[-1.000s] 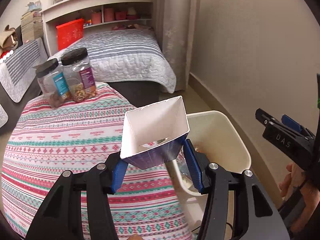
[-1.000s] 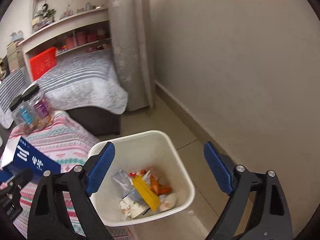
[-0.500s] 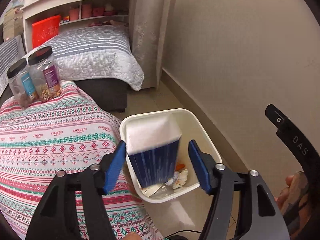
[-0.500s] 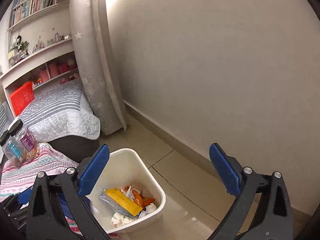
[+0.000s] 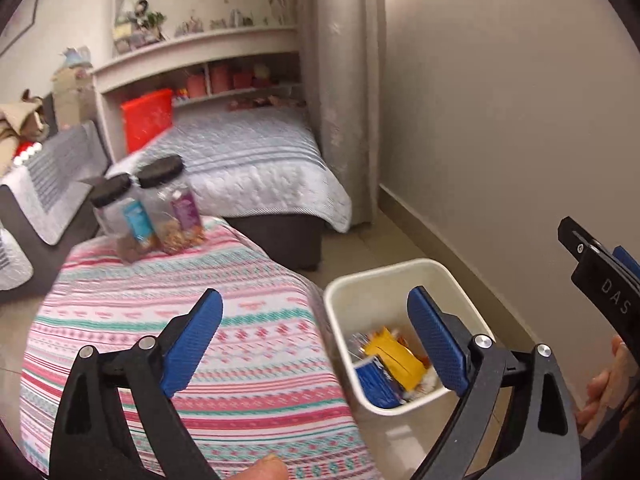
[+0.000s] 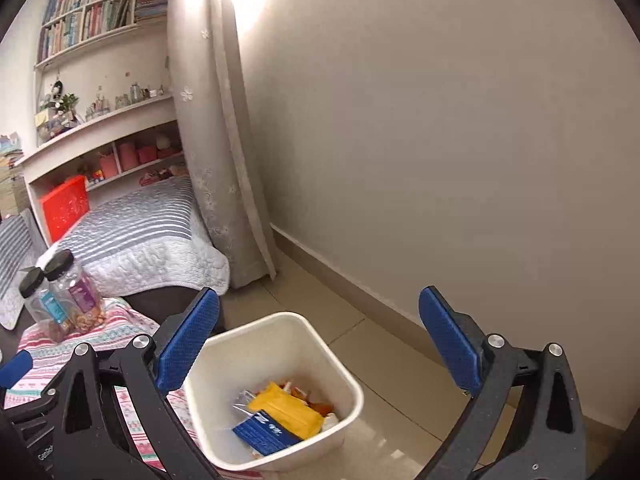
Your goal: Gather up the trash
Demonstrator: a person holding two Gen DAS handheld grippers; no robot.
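A white bin [image 5: 460, 292] [image 6: 348, 380] stands on the floor beside the cloth-covered table [image 5: 152, 308]. The blue carton [image 5: 376, 384] [image 6: 266, 434] lies inside it, next to a yellow packet [image 5: 394, 356] [image 6: 286, 408] and other wrappers. My left gripper [image 5: 316, 340] hangs above the table edge and the bin's near rim; its jaws are opening, with nothing between them. My right gripper [image 6: 320, 340] hovers over the bin, jaws wide open and bare. The right gripper's black frame [image 5: 600, 276] shows at the right edge of the left wrist view.
Two black-lidded jars [image 5: 160, 212] [image 6: 60, 296] stand at the table's far edge. Behind them is a bed with a grey quilt [image 5: 248, 160], shelves and a red box [image 5: 146, 120]. A wall [image 6: 440, 160] and curtain [image 6: 216, 160] close off the right. A thumb [image 5: 260, 470] shows at the bottom.
The left gripper's jaws spread and let go of the blue carton, which dropped into the bin. Both grippers rose and the right one tilted up toward the wall.
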